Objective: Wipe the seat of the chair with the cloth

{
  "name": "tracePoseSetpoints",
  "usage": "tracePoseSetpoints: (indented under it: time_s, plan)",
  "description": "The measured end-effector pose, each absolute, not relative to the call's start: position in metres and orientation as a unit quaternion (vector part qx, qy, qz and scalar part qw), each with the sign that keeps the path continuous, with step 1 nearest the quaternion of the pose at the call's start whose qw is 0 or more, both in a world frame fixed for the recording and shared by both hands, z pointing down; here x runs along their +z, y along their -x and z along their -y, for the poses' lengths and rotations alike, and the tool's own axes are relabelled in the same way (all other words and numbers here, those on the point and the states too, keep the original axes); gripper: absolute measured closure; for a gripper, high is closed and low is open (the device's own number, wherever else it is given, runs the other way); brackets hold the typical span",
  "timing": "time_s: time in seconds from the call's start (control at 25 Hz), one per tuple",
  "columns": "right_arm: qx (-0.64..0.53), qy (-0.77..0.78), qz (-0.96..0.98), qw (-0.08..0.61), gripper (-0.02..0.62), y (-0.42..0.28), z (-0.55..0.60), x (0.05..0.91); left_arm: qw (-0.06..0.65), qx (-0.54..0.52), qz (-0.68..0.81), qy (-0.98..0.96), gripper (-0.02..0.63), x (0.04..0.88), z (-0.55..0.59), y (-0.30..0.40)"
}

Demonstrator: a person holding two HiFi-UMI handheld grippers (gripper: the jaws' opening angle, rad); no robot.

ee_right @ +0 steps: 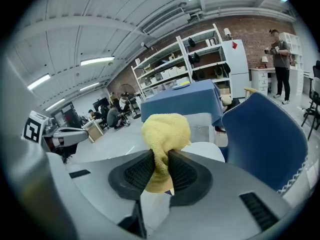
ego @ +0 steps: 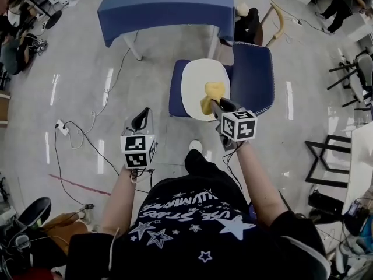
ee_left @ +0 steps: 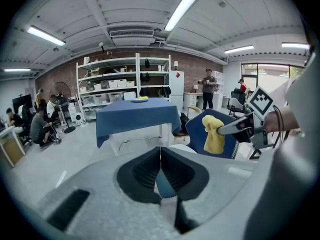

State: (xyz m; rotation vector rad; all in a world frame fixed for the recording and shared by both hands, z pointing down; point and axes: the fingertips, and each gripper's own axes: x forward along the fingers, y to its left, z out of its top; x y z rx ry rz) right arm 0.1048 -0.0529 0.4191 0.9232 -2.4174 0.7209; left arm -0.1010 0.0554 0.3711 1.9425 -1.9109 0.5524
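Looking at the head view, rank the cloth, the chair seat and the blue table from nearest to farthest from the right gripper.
1. The cloth: clamped in the jaws of the right gripper.
2. The chair seat: just ahead, below the cloth.
3. The blue table: beyond the chair, at the view's top.

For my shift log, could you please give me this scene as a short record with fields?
Cloth: yellow towelling cloth, bunched, over the seat; contact unclear
Chair: blue chair with rounded white seat
Right gripper: shut on the cloth
Left gripper: shut, empty, left of the chair
Behind: blue-covered table
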Motion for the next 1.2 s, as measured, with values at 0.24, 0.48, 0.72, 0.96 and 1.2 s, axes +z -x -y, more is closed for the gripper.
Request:
tracePoseSetpoints:
  time_s: [0.24, 0.48, 0.72, 0.96, 1.2]
  plan:
    - [0.269, -0.309, 0.879, 0.245, 0.508, -0.084, 0.106, 0.438, 0.198, 0.186, 0.704, -0.657, 0.584, 0.375, -0.008, 0.127]
    - [0.280, -0.309, 0.867, 0.273, 0.508, -0.059, 0.141, 0.462, 0.212, 0.210, 0.678, -0.672, 0.584, 0.397, 0.036, 0.142]
    - [0.294, -0.339, 0.840, 0.305, 0.508, -0.040, 0.173, 0.503, 0.251, 0.213, 0.631, -0.702, 0.584, 0.451, 0.097, 0.152]
    - [0.326, -0.388, 0.797, 0.328, 0.508, -0.019, 0.216, 0.554, 0.277, 0.242, 0.566, -0.738, 0.584, 0.508, 0.159, 0.166]
    - [0.341, -0.410, 0.772, 0.345, 0.507, 0.011, 0.251, 0.596, 0.281, 0.257, 0.528, -0.759, 0.584, 0.539, 0.196, 0.186]
